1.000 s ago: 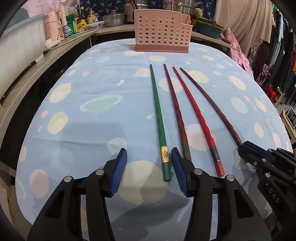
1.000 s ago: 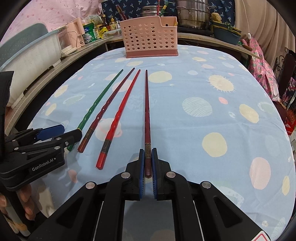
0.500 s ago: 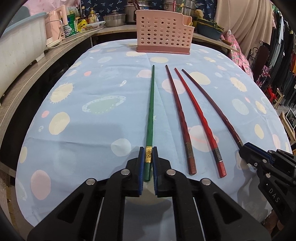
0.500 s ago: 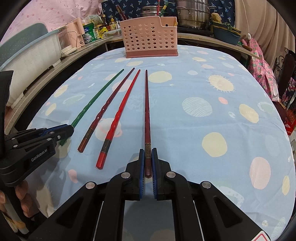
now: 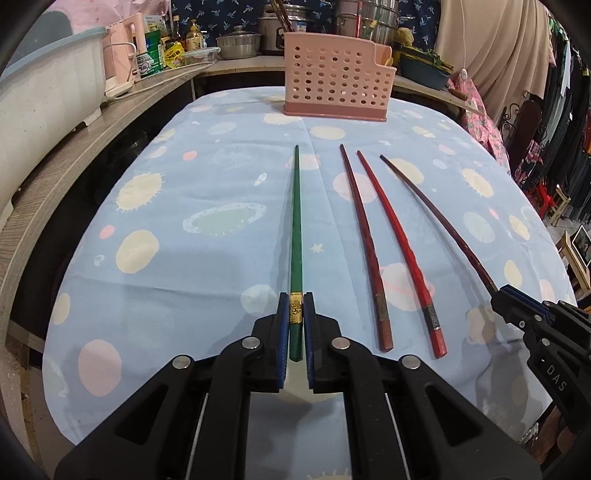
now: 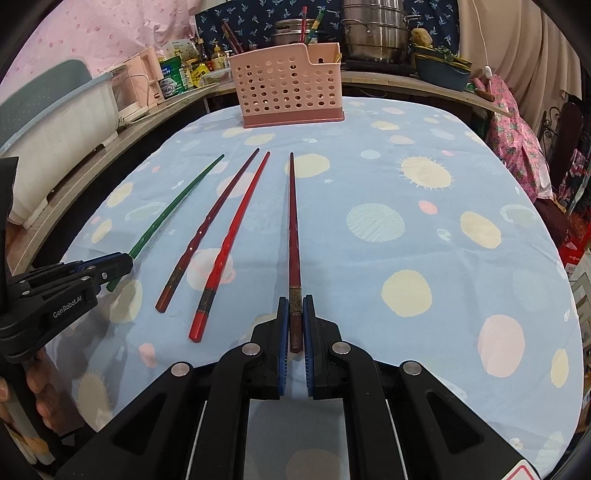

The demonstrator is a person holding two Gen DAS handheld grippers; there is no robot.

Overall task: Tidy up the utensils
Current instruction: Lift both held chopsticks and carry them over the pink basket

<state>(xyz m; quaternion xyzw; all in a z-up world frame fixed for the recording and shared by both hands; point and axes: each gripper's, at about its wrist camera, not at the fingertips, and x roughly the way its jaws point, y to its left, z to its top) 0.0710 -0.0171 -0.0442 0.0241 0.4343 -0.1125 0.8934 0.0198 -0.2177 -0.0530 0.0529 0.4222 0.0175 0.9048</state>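
Several long chopsticks lie side by side on the blue patterned tablecloth (image 5: 207, 258). My left gripper (image 5: 295, 314) is shut on the near end of the green chopstick (image 5: 296, 221), which points toward the pink perforated utensil basket (image 5: 336, 88) at the far end. My right gripper (image 6: 295, 317) is shut on the near end of the dark maroon chopstick (image 6: 293, 221). Between them lie a dark red chopstick (image 5: 364, 240) and a bright red chopstick (image 5: 399, 243), both free. The basket also shows in the right wrist view (image 6: 291, 88).
A wooden counter (image 5: 74, 147) runs along the left with a white tub (image 5: 40, 85), bottles and pots. Steel pots (image 6: 376, 33) stand behind the basket. Clothes and furniture (image 5: 546, 110) crowd the right side. The table edge is just below both grippers.
My left gripper was open beside the green chopstick a second ago; it has shifted right, centred on it and closed on its near end. The right gripper stays shut on the maroon chopstick.
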